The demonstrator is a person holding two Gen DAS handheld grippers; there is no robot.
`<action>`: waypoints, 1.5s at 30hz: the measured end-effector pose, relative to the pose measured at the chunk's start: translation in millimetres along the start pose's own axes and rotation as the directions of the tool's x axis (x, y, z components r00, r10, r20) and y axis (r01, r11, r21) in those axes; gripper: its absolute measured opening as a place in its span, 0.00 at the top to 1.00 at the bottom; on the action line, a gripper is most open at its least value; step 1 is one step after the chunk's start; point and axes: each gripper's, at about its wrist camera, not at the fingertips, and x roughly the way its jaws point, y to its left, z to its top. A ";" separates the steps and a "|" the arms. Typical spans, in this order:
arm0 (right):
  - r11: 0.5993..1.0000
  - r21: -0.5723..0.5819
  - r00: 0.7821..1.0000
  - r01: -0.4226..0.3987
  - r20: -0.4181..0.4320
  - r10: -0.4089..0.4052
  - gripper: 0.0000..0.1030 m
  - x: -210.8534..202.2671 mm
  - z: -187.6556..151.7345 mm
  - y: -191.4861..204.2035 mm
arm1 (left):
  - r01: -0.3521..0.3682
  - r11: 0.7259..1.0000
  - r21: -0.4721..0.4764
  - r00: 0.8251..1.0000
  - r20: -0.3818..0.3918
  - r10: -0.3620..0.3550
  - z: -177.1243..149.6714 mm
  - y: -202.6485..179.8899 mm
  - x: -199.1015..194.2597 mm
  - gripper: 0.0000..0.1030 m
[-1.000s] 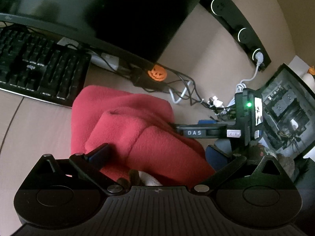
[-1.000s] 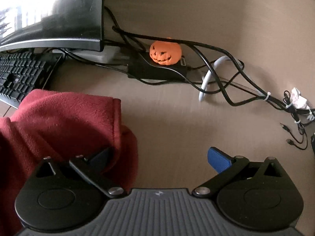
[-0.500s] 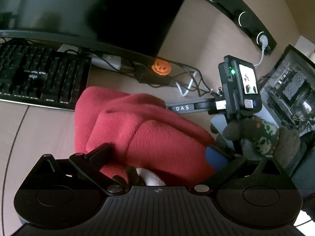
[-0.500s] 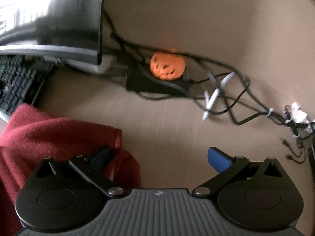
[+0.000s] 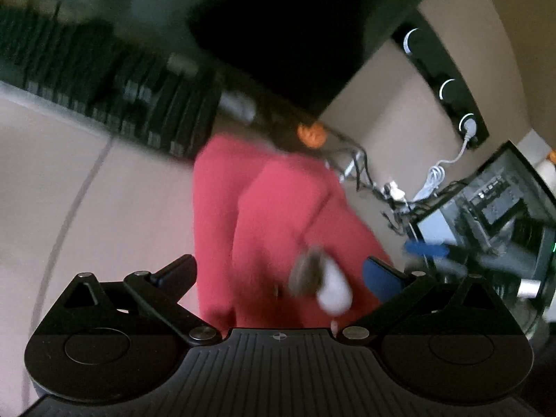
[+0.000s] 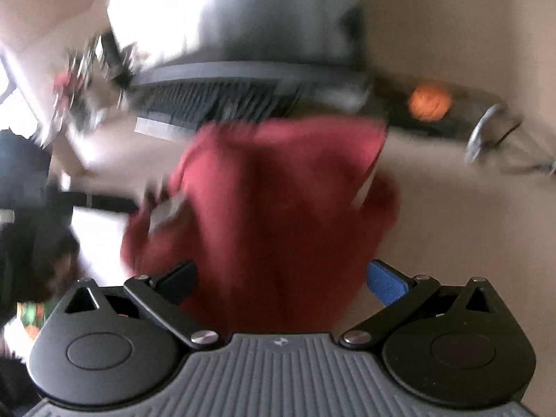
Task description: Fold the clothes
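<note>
Red fleece garment (image 5: 278, 215) sits bunched on the beige desk (image 5: 87, 180), just before the black keyboard (image 5: 104, 97). My left gripper (image 5: 278, 274) and right gripper (image 6: 281, 278) both spread wide, clamping nothing. Soft, light, floppy; blurry, but probably pinch an outer hem edge.
</note>
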 end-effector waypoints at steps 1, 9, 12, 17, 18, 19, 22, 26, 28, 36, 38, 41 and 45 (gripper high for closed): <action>1.000 -0.010 1.000 0.027 -0.010 -0.027 0.00 4.0 -2.5 1.8 | 0.015 1.000 -0.024 1.000 -0.017 -0.016 -5.8 3.2 1.8 0.00; 0.993 0.059 0.991 0.103 0.080 -0.108 0.00 -4.2 15.2 -11.1 | 0.127 0.992 0.023 0.991 -0.056 -0.126 -32.2 -31.9 3.5 0.00; 0.994 0.080 0.992 0.070 0.098 -0.078 0.00 -0.4 19.7 -9.5 | 0.164 0.985 0.048 0.984 -0.078 -0.160 -39.3 -41.8 -1.3 0.00; 0.989 0.033 0.989 0.147 -0.029 -0.146 0.00 44.5 9.9 5.8 | 0.152 0.983 0.098 0.986 -0.088 -0.144 -38.7 -40.3 -16.2 0.00; 0.988 0.038 0.988 0.152 -0.030 -0.151 0.00 47.8 8.1 7.0 | 0.140 0.984 0.109 0.988 -0.083 -0.131 -36.1 -38.5 -20.3 0.00; 0.987 0.044 0.988 0.157 -0.022 -0.156 0.00 44.6 8.4 6.9 | 0.125 0.986 0.114 0.990 -0.077 -0.116 -31.4 -37.8 -20.2 0.00; 0.984 0.062 0.986 0.166 0.020 -0.167 0.00 23.1 7.1 6.7 | 0.080 0.988 0.130 0.996 -0.060 -0.073 -17.2 -35.5 -19.9 0.00; 0.993 0.015 0.992 0.114 0.044 -0.115 0.00 -23.9 -12.4 12.1 | 0.020 0.989 0.149 0.999 -0.037 -0.014 1.6 -32.6 -19.5 0.00; 0.989 -0.020 0.989 0.149 0.004 -0.149 0.00 -33.2 -28.8 15.5 | 0.006 0.985 0.170 0.998 -0.056 0.004 2.2 -35.0 -10.2 0.00; 0.928 0.036 0.923 0.370 -0.123 -0.363 0.00 -0.2 -88.9 10.8 | -0.060 0.970 0.236 0.987 -0.131 0.093 -6.9 -28.8 15.2 0.00; 0.924 0.026 0.919 0.382 -0.121 -0.376 0.00 1.4 -87.4 11.6 | -0.083 0.964 0.252 0.981 -0.148 0.123 -8.3 -26.3 19.5 0.00; 0.929 0.028 0.924 0.368 -0.119 -0.362 0.00 -1.7 -83.9 7.9 | -0.039 0.980 0.193 0.986 -0.152 0.069 -1.8 -19.2 17.2 0.00; 0.958 0.175 0.974 0.227 -0.025 -0.226 0.00 -35.6 -70.2 -2.7 | -0.021 0.993 0.116 0.988 -0.148 0.038 8.4 -13.4 26.2 0.00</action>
